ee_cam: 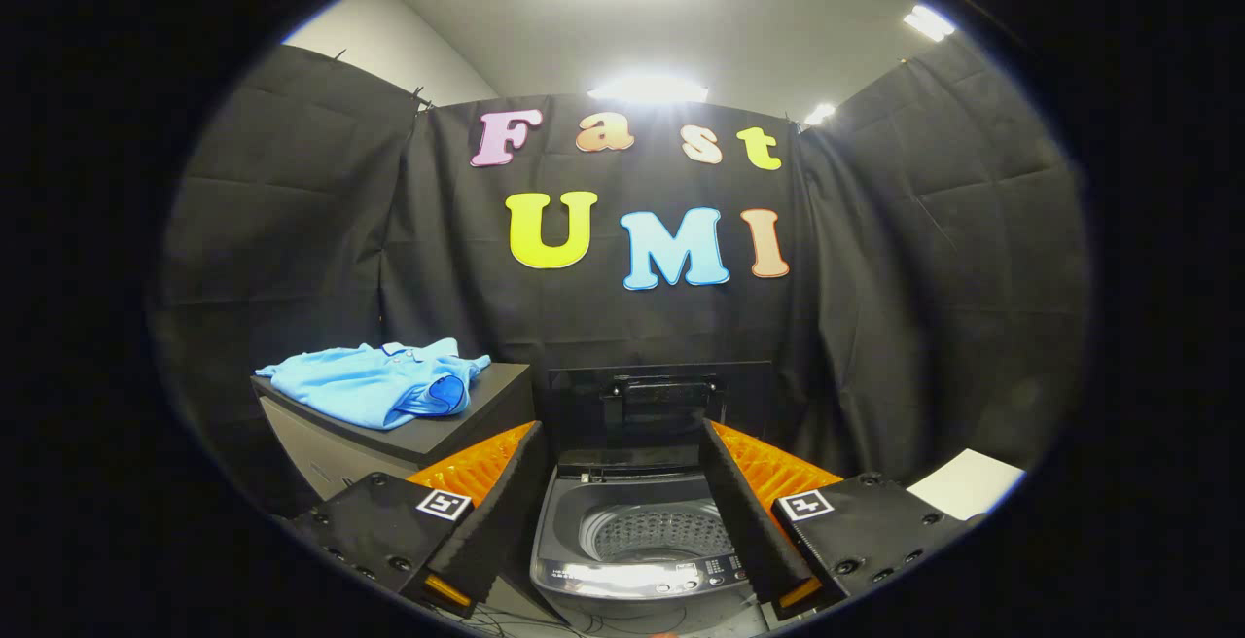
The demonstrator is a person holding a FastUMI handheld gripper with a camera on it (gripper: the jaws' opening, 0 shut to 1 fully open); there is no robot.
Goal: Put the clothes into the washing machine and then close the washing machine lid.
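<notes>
1. Gripper view: your gripper (622, 482) has its fingers spread wide, holding nothing.
2. The crumpled light-blue polo shirt (374, 383) lies in a loose heap, collar visible, on the dark-topped cabinet (457, 429), beyond your left finger.
3. The grey top-loading washing machine (632, 560) sits between and just ahead of your fingers.
4. Its dark lid (661, 405) stands upright, open; perforated drum (657, 531) exposed.

Clothes (374, 383) on cabinet (428, 434) beside washing machine (632, 560)
</notes>
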